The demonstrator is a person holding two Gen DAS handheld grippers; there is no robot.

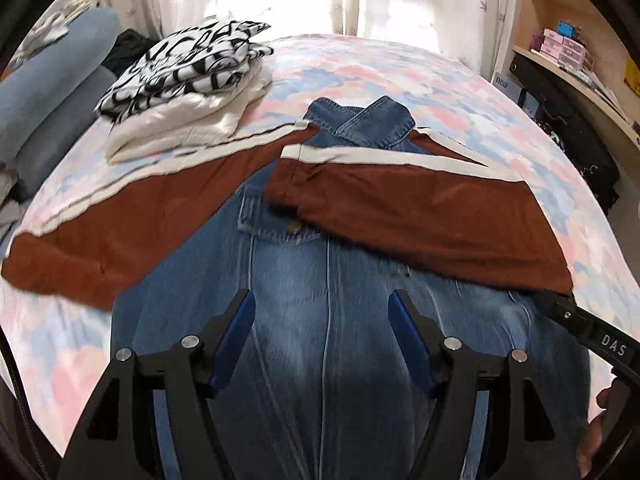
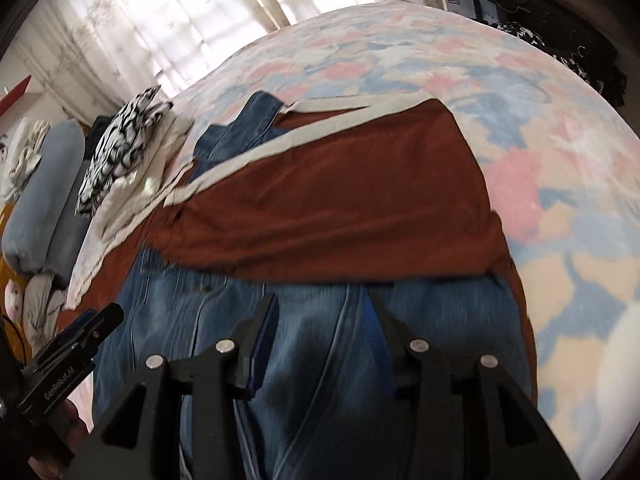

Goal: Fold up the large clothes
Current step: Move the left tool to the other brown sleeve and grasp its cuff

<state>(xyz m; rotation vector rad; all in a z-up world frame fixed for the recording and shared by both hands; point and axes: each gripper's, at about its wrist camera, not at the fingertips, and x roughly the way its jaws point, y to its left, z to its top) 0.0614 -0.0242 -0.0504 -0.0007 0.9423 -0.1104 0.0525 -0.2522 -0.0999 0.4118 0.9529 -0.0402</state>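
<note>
Blue denim jacket (image 1: 320,280) with rust-brown, cream-striped sleeves: hem cut off at 6 o'clock in both views, chest partly hidden under folded right sleeve (image 1: 420,216). Denim motion-blurred near the lens. Boxes on wooden shelf (image 1: 560,46) at 2 o'clock, labels too small to read.

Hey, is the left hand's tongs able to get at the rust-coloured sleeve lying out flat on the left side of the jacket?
Probably yes. The left tongs stand open with nothing between them, over the denim jacket. That sleeve lies uncovered on the bed, nothing in the way.
</note>
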